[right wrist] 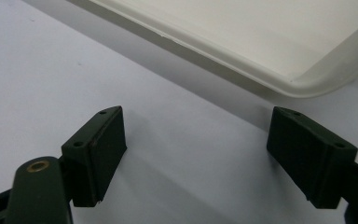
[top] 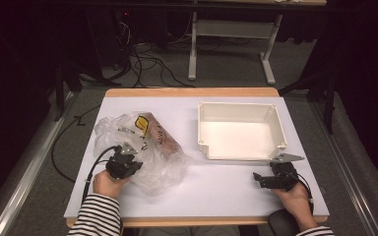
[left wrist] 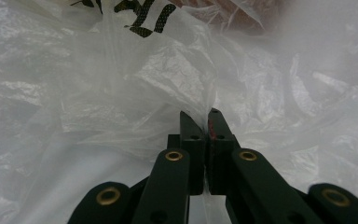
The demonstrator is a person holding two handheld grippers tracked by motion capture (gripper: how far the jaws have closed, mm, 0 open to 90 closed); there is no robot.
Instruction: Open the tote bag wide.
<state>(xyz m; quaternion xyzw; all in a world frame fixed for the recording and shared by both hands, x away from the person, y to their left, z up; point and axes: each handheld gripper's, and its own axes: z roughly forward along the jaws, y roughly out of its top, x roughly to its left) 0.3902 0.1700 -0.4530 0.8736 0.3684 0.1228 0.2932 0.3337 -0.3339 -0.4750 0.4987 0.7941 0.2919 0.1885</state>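
From the high view, the left gripper (top: pixel 123 164) sat at the near edge of a crumpled clear bag (top: pixel 142 147) lying on the left half of the white surface (top: pixel 216 189), with the person's left hand (top: pixel 107 184) behind it and a striped sleeve (top: pixel 98 216) below. Inside the bag, beyond the fingers, lay a brown wrapped item (top: pixel 160 137) with a yellow and black label. The right gripper (top: pixel 270 178) rested on the surface in the right hand (top: pixel 295 196), pointing left, with a white tray (top: pixel 239 130) just beyond it. In the left gripper view, the two black fingers (left wrist: pixel 189 135) were pressed together on a fold of the bag (left wrist: pixel 121 107), the film bunching up directly ahead of the tips; black print (left wrist: pixel 140 16) on the plastic showed farther ahead, above and to the left of the fingers. In the right gripper view, the fingers (right wrist: pixel 98 149) stood wide apart with nothing between them but the bare surface (right wrist: pixel 191 154), and the tray's (right wrist: pixel 261 51) rounded corner lay just ahead of the fingertips, toward the right one.
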